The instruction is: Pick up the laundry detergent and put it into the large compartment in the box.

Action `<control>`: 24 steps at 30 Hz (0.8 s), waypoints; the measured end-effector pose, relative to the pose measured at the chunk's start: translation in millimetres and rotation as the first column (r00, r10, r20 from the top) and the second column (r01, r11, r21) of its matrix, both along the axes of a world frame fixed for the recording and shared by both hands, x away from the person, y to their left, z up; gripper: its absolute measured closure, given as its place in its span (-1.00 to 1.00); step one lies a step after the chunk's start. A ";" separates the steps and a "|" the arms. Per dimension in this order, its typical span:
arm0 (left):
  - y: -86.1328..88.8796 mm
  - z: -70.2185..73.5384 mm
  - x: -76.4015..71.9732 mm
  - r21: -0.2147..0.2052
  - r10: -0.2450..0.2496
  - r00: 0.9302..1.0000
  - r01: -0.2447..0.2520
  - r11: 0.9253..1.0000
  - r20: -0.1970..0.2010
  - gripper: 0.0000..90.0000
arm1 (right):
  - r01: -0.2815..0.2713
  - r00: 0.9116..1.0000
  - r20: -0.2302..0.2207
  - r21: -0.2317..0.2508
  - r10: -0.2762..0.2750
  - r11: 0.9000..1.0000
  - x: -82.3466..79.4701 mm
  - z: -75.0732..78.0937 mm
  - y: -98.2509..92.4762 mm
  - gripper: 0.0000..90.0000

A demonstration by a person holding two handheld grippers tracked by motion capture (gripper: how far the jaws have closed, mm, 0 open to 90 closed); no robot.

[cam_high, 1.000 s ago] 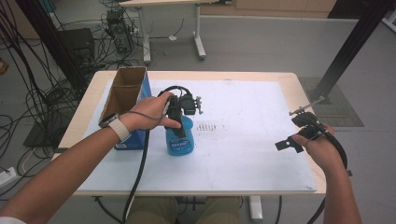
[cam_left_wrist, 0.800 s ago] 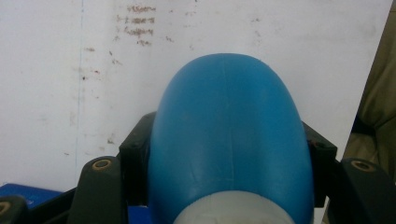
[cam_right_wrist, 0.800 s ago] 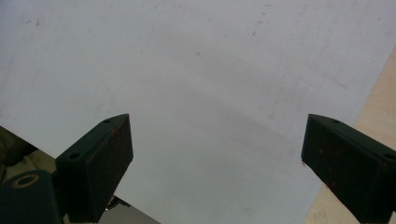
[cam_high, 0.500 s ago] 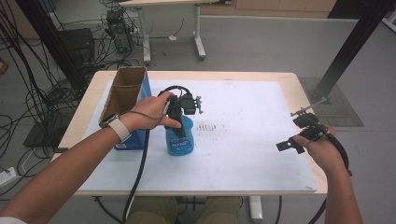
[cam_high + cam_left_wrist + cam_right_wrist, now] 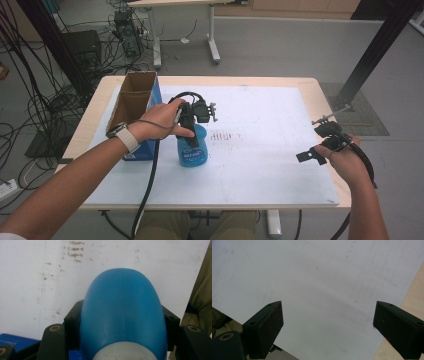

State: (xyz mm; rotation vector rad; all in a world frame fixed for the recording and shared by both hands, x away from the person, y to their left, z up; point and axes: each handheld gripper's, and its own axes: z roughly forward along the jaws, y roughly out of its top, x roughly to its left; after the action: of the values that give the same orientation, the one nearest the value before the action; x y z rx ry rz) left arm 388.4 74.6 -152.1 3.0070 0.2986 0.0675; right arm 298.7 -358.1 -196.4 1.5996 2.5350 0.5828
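A blue plastic bottle [image 5: 191, 154] with a pale neck stands upright on the white mat [image 5: 270, 107], just right of the box. My left gripper [image 5: 190, 134] comes down on it from above and is shut on its upper body. In the left gripper view the bottle [image 5: 122, 307] bulges between the two black pads [image 5: 72, 326], which press on both its sides. My right gripper [image 5: 317, 141] is held over the mat's right edge, far from the bottle. It is open, and the right gripper view has bare mat between its pads [image 5: 268, 326].
An open cardboard box [image 5: 134, 102] with blue sides stands at the mat's left edge, touching my left wrist. The wooden table rim [image 5: 320, 90] frames the mat. Cables and table legs lie on the floor beyond.
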 end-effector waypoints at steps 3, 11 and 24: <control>-1.6 3.0 -1.3 0.002 0.009 1.000 -0.009 1.000 -0.003 -0.15 | -0.004 1.000 0.004 -0.002 0.004 1.000 -0.2 0.2 -0.3 -0.79; -0.9 13.0 -4.8 -0.002 0.040 0.999 -0.040 0.999 -0.002 -0.15 | -0.001 1.000 0.003 0.002 0.001 1.000 -1.3 0.8 -0.2 -0.79; 5.4 37.9 -11.8 -0.018 0.097 0.995 -0.097 0.995 0.003 -0.15 | 0.004 1.000 0.011 0.001 -0.004 1.000 -5.1 4.5 -0.8 -0.79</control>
State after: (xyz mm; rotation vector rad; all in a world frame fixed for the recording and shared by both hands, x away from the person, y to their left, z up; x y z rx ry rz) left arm 376.6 80.0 -114.3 2.9729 0.4426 0.0789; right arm 293.6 -359.0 -191.9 1.5974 2.5237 0.5911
